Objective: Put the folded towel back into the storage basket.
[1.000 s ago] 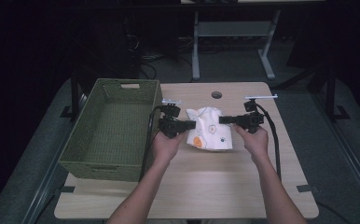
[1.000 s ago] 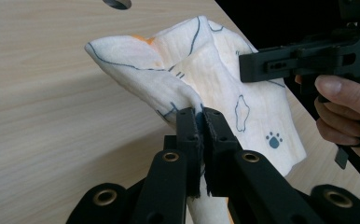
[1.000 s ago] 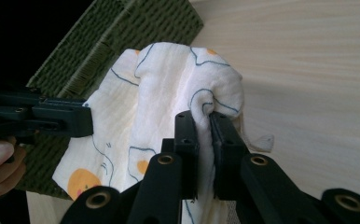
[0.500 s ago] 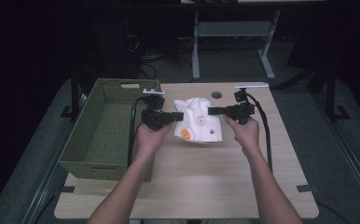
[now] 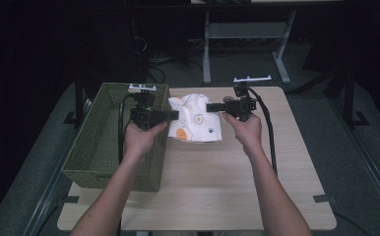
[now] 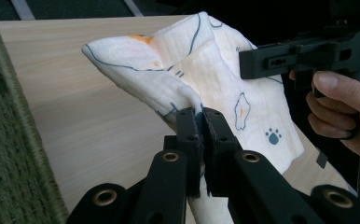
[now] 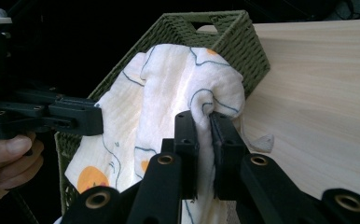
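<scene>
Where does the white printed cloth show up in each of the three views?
High view: white printed cloth at table centre, right of the green woven basket.
Left gripper view: upper middle, pinched by that tool.
Right gripper view: centre, pinched, basket behind.
Shared landmark: the basket, at the left edge in the left gripper view.

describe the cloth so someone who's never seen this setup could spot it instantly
On the light wooden table, look just right of the green woven basket. Between the left gripper and the right gripper, each with its jaws shut on an edge, hangs the cloth. It is white and soft, printed with fried eggs, orange blobs and a paw print.
</scene>
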Demonstrator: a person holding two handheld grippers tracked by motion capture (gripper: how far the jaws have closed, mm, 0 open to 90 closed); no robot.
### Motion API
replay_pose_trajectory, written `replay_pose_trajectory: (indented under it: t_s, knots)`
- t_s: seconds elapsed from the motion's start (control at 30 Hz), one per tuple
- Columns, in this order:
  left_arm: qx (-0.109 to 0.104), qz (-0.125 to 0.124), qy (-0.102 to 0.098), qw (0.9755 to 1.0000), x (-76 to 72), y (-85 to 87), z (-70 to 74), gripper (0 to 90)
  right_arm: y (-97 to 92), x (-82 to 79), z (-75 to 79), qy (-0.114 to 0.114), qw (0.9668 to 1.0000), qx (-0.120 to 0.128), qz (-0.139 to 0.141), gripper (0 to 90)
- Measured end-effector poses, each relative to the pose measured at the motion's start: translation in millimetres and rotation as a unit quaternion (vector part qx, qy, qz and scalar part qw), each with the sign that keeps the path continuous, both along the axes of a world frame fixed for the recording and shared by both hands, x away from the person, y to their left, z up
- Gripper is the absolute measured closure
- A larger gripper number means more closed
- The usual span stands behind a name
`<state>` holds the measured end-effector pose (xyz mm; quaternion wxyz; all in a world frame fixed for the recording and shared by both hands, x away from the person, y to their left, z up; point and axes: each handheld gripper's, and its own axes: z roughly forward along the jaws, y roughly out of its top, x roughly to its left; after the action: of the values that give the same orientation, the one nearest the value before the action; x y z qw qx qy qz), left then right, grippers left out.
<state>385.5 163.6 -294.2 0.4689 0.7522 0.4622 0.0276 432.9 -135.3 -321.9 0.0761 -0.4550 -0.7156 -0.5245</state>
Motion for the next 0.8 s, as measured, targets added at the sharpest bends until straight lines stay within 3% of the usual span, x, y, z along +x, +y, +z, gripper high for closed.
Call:
replay_pose_trajectory:
  t_s: [0.8]
  knots:
    - [0.007,0.012,-0.009,0.9999,-5.4,59.7,28.2,86.6,65.5,7.0,33.4,-0.014,0.9994,0.001,0.03,82.2]
